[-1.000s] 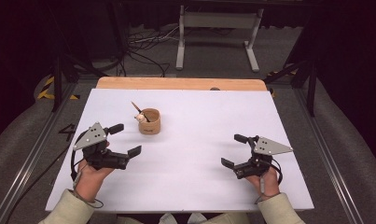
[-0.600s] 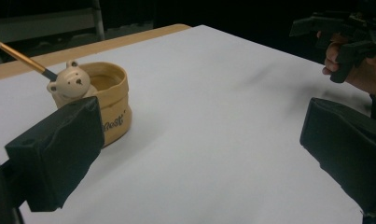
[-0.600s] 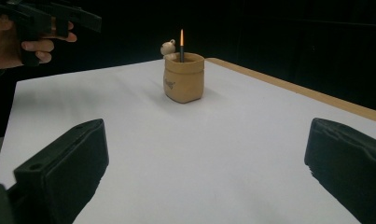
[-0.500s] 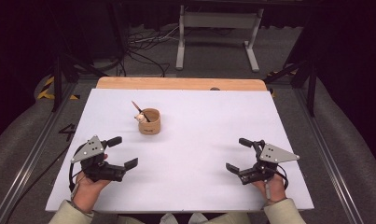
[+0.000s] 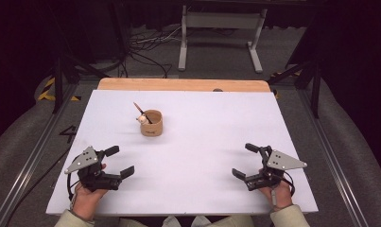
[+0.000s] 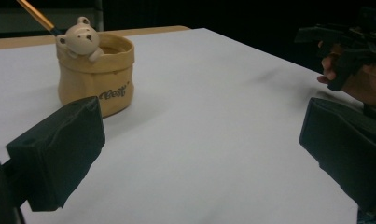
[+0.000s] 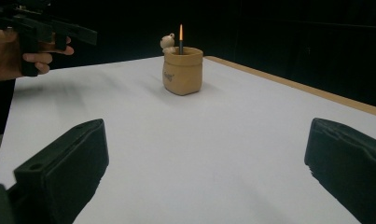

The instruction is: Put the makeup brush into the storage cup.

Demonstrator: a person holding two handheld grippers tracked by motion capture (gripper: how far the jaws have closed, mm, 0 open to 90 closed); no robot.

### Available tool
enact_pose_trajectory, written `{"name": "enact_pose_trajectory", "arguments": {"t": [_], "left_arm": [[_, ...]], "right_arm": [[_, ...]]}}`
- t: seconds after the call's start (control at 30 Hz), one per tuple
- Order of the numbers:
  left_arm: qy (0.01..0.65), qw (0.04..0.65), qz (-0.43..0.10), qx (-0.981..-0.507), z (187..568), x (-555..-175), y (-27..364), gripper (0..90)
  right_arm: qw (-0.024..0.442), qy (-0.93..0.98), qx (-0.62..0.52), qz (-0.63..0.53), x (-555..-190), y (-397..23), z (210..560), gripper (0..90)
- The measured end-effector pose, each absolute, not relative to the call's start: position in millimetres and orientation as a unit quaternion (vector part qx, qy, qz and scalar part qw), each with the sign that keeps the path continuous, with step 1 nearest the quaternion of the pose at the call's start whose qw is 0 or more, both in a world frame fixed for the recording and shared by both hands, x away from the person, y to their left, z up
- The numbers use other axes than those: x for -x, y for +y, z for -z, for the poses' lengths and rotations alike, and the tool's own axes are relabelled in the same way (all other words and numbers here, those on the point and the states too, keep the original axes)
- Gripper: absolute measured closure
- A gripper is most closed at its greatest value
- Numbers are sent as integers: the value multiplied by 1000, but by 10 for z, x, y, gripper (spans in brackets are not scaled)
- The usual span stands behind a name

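A small tan sack-shaped pot (image 5: 151, 124) with a bear figure on its rim stands on the white table (image 5: 202, 142), left of centre toward the back. A thin pencil or brush (image 5: 142, 112) leans out of it. The pot (image 6: 96, 73) looks close in the left gripper view and farther off as the pot (image 7: 182, 71) in the right gripper view. My left gripper (image 5: 119, 161) is open near the front left edge, nothing between its jaws. My right gripper (image 5: 245, 161) is open near the front right edge, also holding nothing.
A wooden strip (image 5: 183, 85) runs along the table's far edge. Beyond it the floor holds cables (image 5: 141, 52) and a grey metal stand (image 5: 221, 33). Metal rails (image 5: 32, 156) flank the table on both sides.
Both hands have drawn back toward the front edge of the table, away from the pot. Both grippers stay open.
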State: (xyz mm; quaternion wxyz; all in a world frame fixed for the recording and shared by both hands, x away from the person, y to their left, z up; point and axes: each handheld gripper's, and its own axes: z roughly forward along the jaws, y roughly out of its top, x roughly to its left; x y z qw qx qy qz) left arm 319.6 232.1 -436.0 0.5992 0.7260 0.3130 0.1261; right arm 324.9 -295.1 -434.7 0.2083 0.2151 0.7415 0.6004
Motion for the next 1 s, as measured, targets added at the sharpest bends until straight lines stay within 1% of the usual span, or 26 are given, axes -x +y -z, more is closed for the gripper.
{"name": "enact_pose_trajectory", "arguments": {"t": [0.07,0.17,0.23,0.3,0.37,0.47,0.5,0.53,0.67,1.0], "left_arm": [[318,600,-130,-722,4397,-3196,2332,8],[327,585,-136,-730,4496,-3211,2329,4],[330,582,-130,-732,4545,-3235,2325,4],[328,583,-132,-731,4574,-3244,2328,4],[322,583,-136,-733,4617,-3253,2337,4],[323,585,-162,-726,4670,-3259,2370,6],[327,587,-160,-723,4694,-3276,2389,6],[337,586,-155,-721,4701,-3287,2397,5],[329,586,-158,-723,4698,-3283,2386,11],[325,582,-154,-729,4686,-3272,2361,13]], "right_arm": [[204,741,-217,-602,-3244,-2949,4377,0],[203,737,-218,-607,-3222,-2968,4408,0],[202,733,-220,-611,-3213,-2983,4438,0],[213,738,-218,-603,-3205,-2991,4470,0],[209,739,-220,-602,-3209,-2993,4481,0],[222,740,-226,-593,-3217,-2980,4491,0],[226,740,-225,-592,-3224,-2969,4497,0],[234,744,-225,-584,-3228,-2955,4501,0],[236,750,-225,-576,-3233,-2935,4514,0],[226,754,-223,-575,-3248,-2915,4528,0]]}}
